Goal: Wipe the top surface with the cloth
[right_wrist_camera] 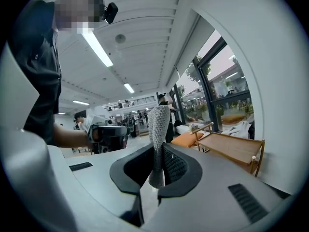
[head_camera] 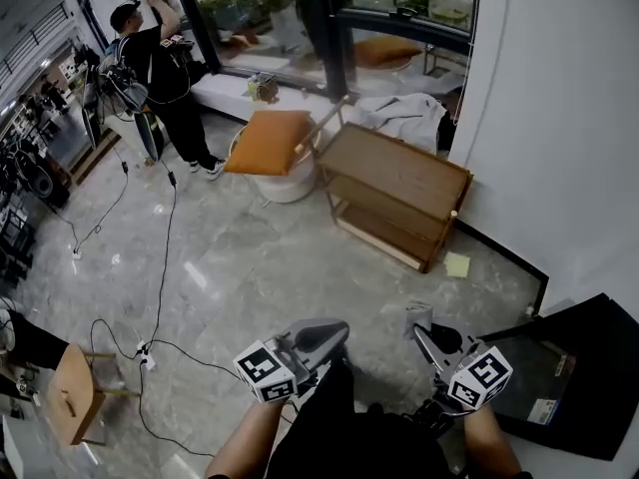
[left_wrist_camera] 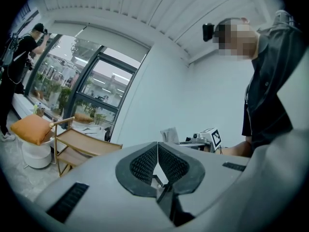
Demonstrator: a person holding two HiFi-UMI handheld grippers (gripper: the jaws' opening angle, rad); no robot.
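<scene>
While both grippers are held low in front of the person's body, only the right gripper is loaded. Its jaws are closed on the cloth, pinching its lower end.

Cloth: grey, with a fine knit or waffle texture, bunched into a narrow strip. In the right gripper view the cloth stands straight out past the jaw tips, its long axis in line with the jaws and its free end rounded over at the top. From the left gripper view it shows as a pale upright tuft.

Left gripper: jaws fully together, pads meeting along one seam, nothing between them.

Surface: a low wooden rack with a flat brown top board, standing well ahead of both grippers beside the white wall. The cloth is well apart from it, not touching. The rack also shows at right in the right gripper view.

Room:
- A grey polished stone floor has black cables trailing across it.
- An orange cushion lies on a white round stool just left of the rack.
- A pale garment lies behind the rack, under the tall dark-framed windows.
- A yellow note lies on the floor.
- A second person in black stands far left.
</scene>
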